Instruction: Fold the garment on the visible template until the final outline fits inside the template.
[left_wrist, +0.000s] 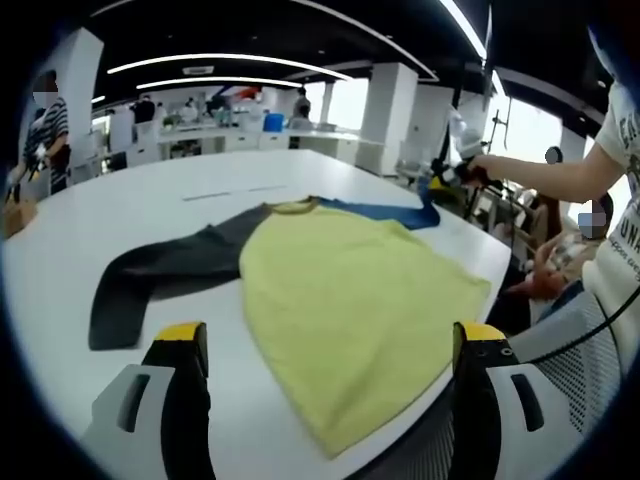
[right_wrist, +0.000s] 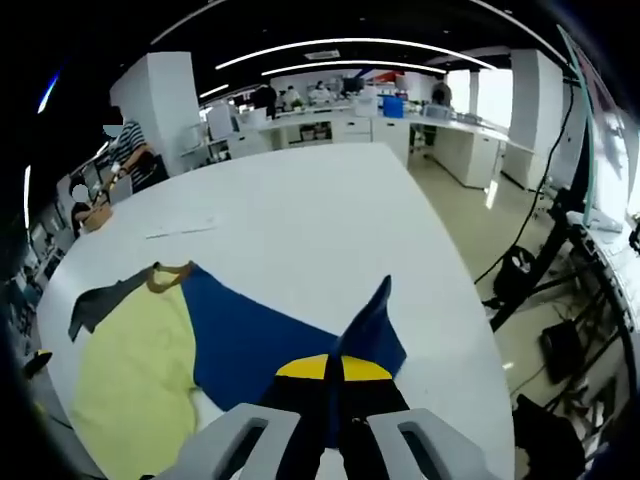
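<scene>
Left gripper view: garment (left_wrist: 350, 300) lies spread on desk (left_wrist: 200, 190), grey sleeve (left_wrist: 150, 275) out; left gripper (left_wrist: 330, 375) open, empty. Right gripper (right_wrist: 333, 375) pinches blue sleeve (right_wrist: 270, 335), lifting it. Folding barely begun; template not discernible.

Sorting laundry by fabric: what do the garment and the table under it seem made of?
The yellow garment with grey and blue sleeves looks like soft matte knit, draping limply without shine. The white table looks like smooth hard laminate, faintly glossy; its exact material is uncertain.
</scene>
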